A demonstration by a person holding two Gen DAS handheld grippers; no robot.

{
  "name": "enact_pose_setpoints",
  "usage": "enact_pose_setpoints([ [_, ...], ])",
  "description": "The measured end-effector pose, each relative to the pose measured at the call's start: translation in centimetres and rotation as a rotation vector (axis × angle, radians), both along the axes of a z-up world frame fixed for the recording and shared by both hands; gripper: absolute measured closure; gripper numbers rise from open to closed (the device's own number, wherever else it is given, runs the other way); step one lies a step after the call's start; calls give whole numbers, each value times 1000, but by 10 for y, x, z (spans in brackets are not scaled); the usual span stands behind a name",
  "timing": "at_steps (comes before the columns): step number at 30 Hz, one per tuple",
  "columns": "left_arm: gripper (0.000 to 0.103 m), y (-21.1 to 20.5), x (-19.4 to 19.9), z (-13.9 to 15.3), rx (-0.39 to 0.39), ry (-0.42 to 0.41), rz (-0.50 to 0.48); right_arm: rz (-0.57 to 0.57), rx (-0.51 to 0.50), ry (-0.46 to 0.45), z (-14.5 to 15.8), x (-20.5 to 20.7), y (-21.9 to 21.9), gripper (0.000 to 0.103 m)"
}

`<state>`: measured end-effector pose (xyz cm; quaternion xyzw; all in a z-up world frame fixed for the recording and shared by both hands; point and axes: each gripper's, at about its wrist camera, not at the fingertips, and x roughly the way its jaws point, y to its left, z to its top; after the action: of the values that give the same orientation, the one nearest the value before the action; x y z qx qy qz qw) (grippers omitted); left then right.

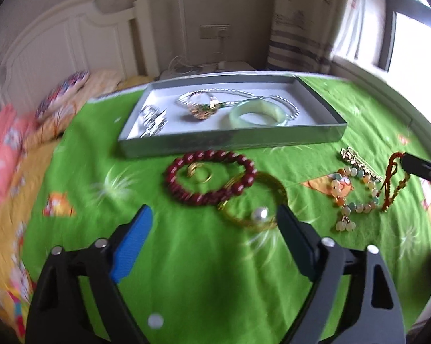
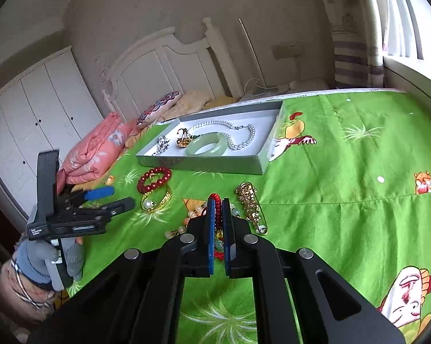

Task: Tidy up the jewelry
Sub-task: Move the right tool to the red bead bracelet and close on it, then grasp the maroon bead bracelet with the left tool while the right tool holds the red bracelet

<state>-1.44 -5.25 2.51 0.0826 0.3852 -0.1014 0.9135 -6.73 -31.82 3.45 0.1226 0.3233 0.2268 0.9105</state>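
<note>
Right wrist view: red cord bracelet (image 2: 215, 200) pinched within right hand-held gripper (image 2: 218, 205)

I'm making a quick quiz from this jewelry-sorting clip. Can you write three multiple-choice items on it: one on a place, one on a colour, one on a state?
1. Where does the pale green bangle lie?
A. On the green cloth
B. In the grey tray
C. On the pink quilt

2. What colour is the bead bracelet just in front of the tray?
A. Dark red
B. Blue
C. White

3. How is the right claw?
A. Wide open over the tray
B. Open and empty
C. Shut on the red cord

Key: 1 B, the bangle sits inside the tray beside the pearl necklace. 2 A, its beads are dark red in both views. 3 C, the red cord is pinched between the closed pads.
</note>
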Motion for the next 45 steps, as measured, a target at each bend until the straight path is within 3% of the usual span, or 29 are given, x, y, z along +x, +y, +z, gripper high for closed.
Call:
enact_pose_setpoints([
  [4,38,-13,20,-3,16,22,-27,1,-13,1,0,0,3,97],
  [10,50,-24,40,-16,90,65,-84,0,-4,5,-1,1,2,96],
  [13,74,-24,41,-16,97,69,-118,2,4,6,-1,1,1,96],
  [14,86,-24,40,-16,99,61,-126,1,5,7,-1,1,1,96],
  [15,89,-24,39,-16,96,50,-127,1,5,7,-1,1,0,96],
  [20,91,-18,28,-6,32,-2,-103,2,5,7,-1,1,0,96],
  [29,92,16,14,12,-179,0,-62,1,6,3,0,0,-1,96],
  [36,92,29,-12,23,-263,-42,-32,2,6,4,0,0,0,96],
  [45,92,39,-22,25,-293,-49,-2,-8,12,-24,3,-4,-1,96],
])
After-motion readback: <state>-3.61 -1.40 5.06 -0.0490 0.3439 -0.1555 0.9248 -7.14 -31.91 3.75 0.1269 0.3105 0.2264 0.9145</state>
